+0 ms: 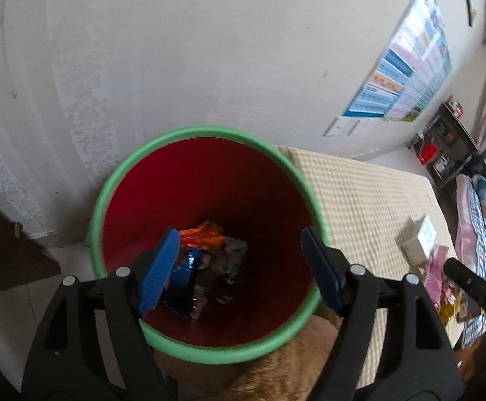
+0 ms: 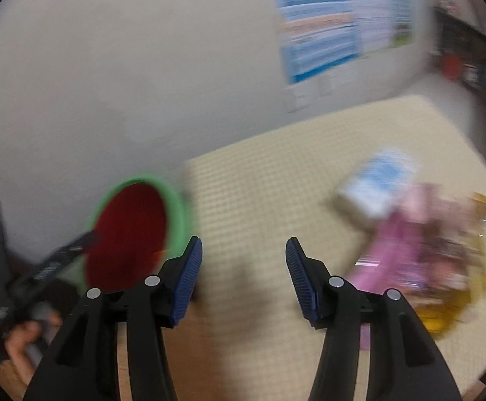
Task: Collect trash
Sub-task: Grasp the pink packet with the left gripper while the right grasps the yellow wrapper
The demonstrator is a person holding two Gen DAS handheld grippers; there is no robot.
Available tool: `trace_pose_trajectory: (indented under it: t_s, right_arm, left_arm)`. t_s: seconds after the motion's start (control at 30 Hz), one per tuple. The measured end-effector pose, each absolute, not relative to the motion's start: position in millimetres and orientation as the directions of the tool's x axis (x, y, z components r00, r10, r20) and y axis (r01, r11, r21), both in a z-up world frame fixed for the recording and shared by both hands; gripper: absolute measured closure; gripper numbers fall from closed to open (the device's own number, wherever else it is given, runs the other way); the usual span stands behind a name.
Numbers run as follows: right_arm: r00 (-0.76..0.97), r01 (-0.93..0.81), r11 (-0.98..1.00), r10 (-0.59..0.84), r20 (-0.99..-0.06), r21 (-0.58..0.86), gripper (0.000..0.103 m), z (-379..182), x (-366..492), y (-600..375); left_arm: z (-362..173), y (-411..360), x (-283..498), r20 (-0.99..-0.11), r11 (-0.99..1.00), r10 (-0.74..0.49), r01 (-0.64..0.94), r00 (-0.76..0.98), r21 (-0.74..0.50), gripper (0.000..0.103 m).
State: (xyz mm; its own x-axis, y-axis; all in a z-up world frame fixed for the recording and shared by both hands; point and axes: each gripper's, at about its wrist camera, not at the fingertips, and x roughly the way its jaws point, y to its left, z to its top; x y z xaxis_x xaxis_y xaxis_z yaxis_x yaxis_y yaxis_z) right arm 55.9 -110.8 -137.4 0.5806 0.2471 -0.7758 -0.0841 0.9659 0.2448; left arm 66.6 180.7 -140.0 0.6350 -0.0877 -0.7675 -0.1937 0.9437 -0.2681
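Note:
A red bin with a green rim [image 1: 122, 173] stands beside the table, against the wall. Several crumpled wrappers [image 1: 209, 254], orange, blue and silver, lie at its bottom. My left gripper [image 1: 239, 250] hangs open and empty right over the bin's mouth. My right gripper [image 2: 243, 250] is open and empty above the checked tablecloth [image 2: 259, 183], in a blurred view. The bin [image 2: 176, 200] is to its left. A pile of pink and yellow wrappers [image 2: 420, 254] and a white-blue box [image 2: 376, 180] lie to its right.
The table with the beige checked cloth [image 1: 359, 200] runs to the right of the bin. The same box [image 1: 420, 240] and wrapper pile [image 1: 440, 277] sit near its far end. A poster [image 1: 406, 60] hangs on the white wall. A dark shelf [image 1: 450, 140] stands at the back.

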Motion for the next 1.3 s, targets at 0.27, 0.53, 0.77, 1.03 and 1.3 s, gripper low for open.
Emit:
trace_pose_trajectory:
  t_s: [0.27, 0.53, 0.77, 1.03, 1.3]
  right_arm:
    - [0.583, 0.253, 0.956, -0.03, -0.812, 0.147, 0.045, -149, 29, -259]
    - [0.531, 0.371, 0.895, 0.017, -0.847, 0.25, 0.044, -193, 21, -322]
    - [0.569, 0.318, 0.888, 0.102, -0.816, 0.333, 0.081, -196, 7, -323]
    - [0.63, 0.301, 0.86, 0.145, -0.763, 0.412, 0.084, -184, -47, -314]
    - [0.532, 0.273, 0.843, 0.27, -0.803, 0.464, 0.06, -196, -77, -300]
  left_arm:
    - [-132, 134, 66, -0.771, 0.966, -0.133, -0.094, 0.623, -0.243, 0.03]
    - [-125, 73, 59, -0.787, 0.976, -0.195, 0.035, 0.586, -0.215, 0.03]
    - [-128, 5, 54, -0.809, 0.97, -0.231, 0.188, 0.54, -0.151, 0.03]
    - [-147, -84, 68, -0.845, 0.913, -0.311, 0.384, 0.436, -0.138, 0.026]
    - [-188, -139, 95, -0.9, 0.888, -0.257, 0.453, 0.352, -0.076, 0.023]
